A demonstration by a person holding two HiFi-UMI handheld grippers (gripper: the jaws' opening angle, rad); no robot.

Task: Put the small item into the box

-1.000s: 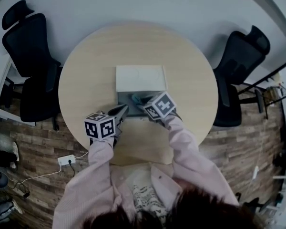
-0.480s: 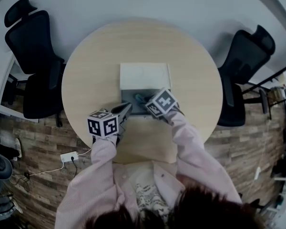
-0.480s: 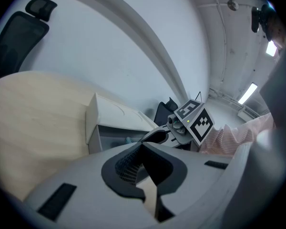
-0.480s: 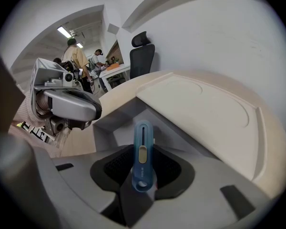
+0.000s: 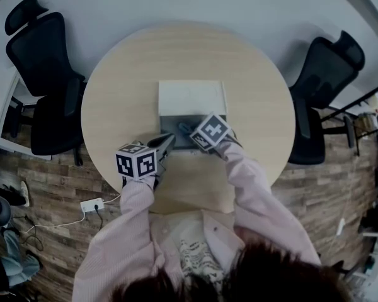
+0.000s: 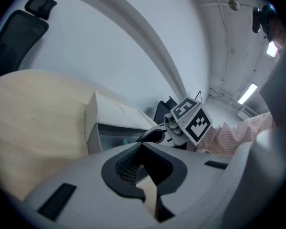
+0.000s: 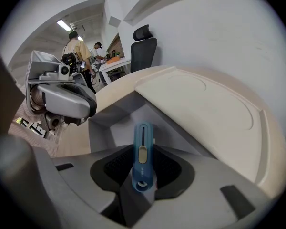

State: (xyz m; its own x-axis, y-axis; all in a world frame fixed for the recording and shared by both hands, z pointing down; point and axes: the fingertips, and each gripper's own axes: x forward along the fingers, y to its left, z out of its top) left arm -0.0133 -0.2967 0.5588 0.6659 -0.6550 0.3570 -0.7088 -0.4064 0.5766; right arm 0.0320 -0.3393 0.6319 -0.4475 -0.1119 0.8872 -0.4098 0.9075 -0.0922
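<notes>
right tool point(image 7: 142, 174) clamps the blue item point(image 7: 143, 149) over the open box point(image 7: 112, 128), closed left tool point(image 6: 143, 149) just beside.

Round pale table point(image 5: 120, 87), black chair left point(image 5: 47, 80), black chair right point(image 5: 321, 87), power strip point(image 5: 91, 204) on plank floor point(image 5: 50, 184)

**Pink striped sleeves, grey hand-held grippers**

The person wears a pale pink, finely striped shirt with a long left sleeve point(image 5: 123, 231) and a long right sleeve point(image 5: 252, 187). It is open over a white top point(image 5: 192, 260) with a dark print. The left gripper point(image 5: 164, 144) and right gripper point(image 5: 188, 131) have smooth grey shells and black pads point(image 6: 126, 168), one finely gridded. A left cube point(image 5: 136, 162) and a right cube point(image 5: 211, 131) bear black-and-white square markers.
</notes>
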